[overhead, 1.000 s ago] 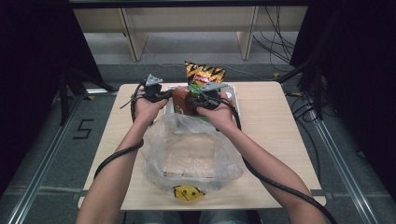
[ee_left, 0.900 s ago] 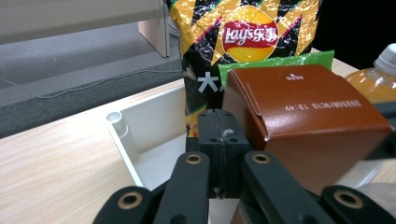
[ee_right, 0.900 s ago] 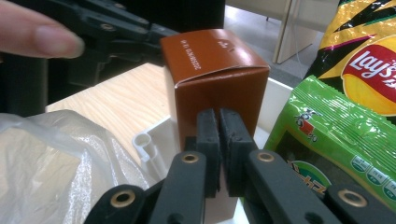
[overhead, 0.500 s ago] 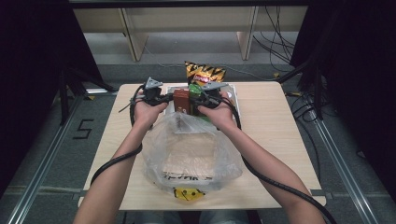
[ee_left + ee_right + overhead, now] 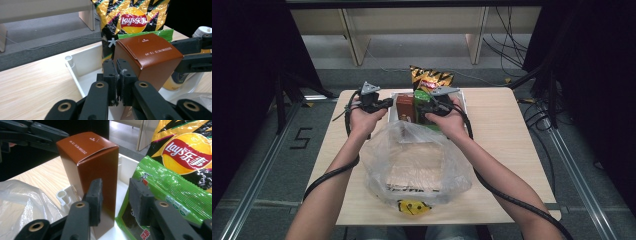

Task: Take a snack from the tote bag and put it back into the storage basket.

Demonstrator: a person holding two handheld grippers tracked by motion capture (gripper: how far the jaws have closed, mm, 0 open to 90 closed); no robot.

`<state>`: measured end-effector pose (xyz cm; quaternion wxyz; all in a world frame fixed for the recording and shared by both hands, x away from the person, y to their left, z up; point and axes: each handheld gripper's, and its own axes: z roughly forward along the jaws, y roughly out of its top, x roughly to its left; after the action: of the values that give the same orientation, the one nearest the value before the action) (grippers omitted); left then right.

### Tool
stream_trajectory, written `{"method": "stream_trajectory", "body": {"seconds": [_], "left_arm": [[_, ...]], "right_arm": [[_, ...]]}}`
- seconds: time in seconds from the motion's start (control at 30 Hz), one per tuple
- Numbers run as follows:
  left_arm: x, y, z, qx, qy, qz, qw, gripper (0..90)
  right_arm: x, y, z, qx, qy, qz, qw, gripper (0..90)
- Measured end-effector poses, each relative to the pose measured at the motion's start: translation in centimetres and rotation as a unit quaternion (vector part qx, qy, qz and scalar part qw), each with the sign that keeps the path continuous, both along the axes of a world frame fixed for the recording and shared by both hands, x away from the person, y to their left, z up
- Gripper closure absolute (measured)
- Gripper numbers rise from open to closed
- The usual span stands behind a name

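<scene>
Two hand-held grippers at the far side of a light wooden table [image 5: 512, 150]. An upright brown cardboard carton [image 5: 92, 172] stands in a shallow white plastic tray [image 5: 80, 72], its long axis vertical, beside a flat green foil snack packet [image 5: 165, 195] and in front of a yellow-and-black crisp bag [image 5: 132, 20]. The right gripper [image 5: 116, 201] has its 2 black jaws apart, with a clear gap between the pads; the carton's right-hand vertical edge lies just ahead of the left pad, and the green packet lies behind the right pad, so the open gap faces the seam between the 2 items rather than the carton's middle. The left gripper [image 5: 117, 82] has its jaws pressed together, seemingly pinching a thin edge of the crumpled clear plastic bag [image 5: 417, 160], which lies open on the table just nearer the person than the tray. The right gripper is judged the nearer to the carton; a small sideways shift toward the carton would be needed to straddle its narrow faces.
</scene>
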<state>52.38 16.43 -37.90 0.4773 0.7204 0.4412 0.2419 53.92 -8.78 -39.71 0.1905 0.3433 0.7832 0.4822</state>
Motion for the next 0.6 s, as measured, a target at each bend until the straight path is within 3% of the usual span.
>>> {"method": "stream_trajectory", "body": {"seconds": [0.1,0.17,0.23,0.33,0.37,0.6], "left_arm": [[-0.8,0.6,0.4,-0.002,-0.003,0.002,1.0,83.3],[-1.4,1.0,0.7,-0.002,-0.004,0.004,1.0,81.6],[-2.0,1.4,0.9,-0.002,-0.007,0.004,1.0,80.4],[-2.7,1.9,1.2,-0.005,-0.011,0.007,0.9999,78.3],[-3.0,2.0,1.3,-0.007,-0.012,0.008,0.9999,77.6],[-5.2,2.7,2.3,-0.009,-0.026,0.005,0.9996,68.9]], "right_arm": [[-0.2,-0.4,0.0,0.004,-0.01,0.0,0.9999,56.2],[-0.6,-0.6,0.3,0.006,0.004,-0.005,1.0,53.2],[-0.9,-1.1,0.5,0.001,-0.007,-0.007,1.0,51.9],[-1.4,-1.5,0.8,0.007,-0.004,-0.011,0.9999,49.0],[-1.4,-1.7,0.9,0.007,-0.014,-0.011,0.9998,48.5],[-2.5,-3.1,1.9,0.013,-0.023,-0.014,0.9996,46.6]]}}
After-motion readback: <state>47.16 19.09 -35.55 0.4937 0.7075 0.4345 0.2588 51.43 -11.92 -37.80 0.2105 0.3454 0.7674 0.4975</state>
